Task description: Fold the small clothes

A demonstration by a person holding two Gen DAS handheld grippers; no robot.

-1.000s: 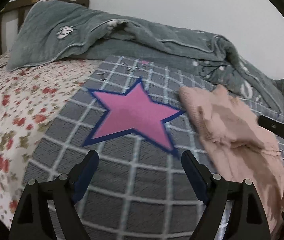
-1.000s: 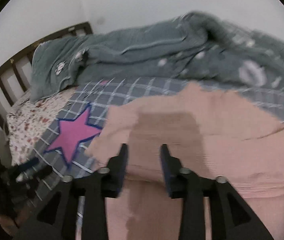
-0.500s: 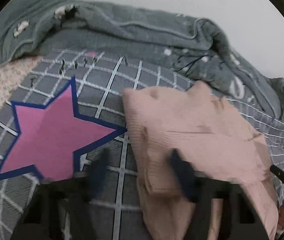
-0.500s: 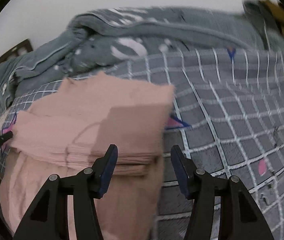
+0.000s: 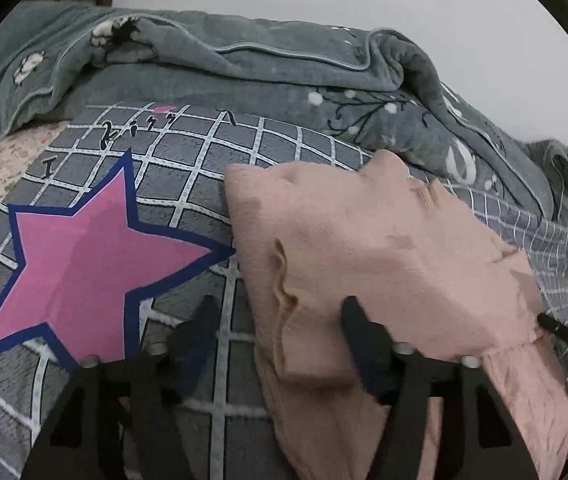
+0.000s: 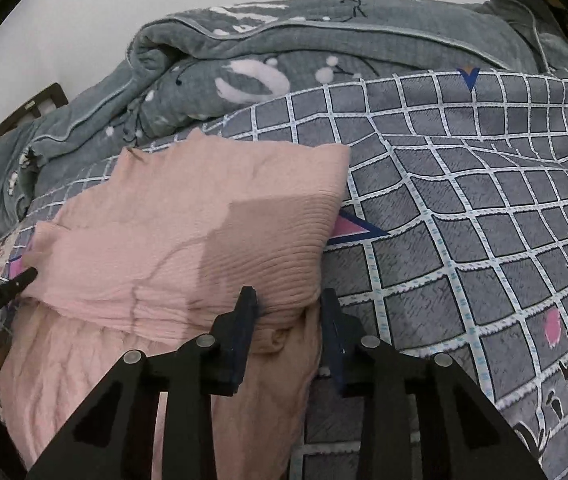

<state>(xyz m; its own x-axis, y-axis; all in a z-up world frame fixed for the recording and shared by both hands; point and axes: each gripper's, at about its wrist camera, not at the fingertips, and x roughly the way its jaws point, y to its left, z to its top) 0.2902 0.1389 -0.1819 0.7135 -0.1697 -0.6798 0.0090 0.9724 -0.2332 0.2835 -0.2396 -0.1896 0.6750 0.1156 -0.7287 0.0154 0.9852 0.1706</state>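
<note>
A pink knit garment lies partly folded on the grey checked bedspread, its upper part doubled over its lower part. It also shows in the right wrist view. My left gripper is open, its jaws on either side of the garment's near left edge. My right gripper is open, its jaws astride the folded garment's near right corner. The tip of the right gripper shows at the right edge of the left wrist view.
A rumpled grey quilt is piled along the wall behind the garment. A pink star is printed on the bedspread to the left. A floral sheet and dark bed rail lie at far left.
My left gripper swung right from the star to the garment's left edge. My right gripper opened wider and shifted to the garment's right corner. The garment's top half now lies folded over.
</note>
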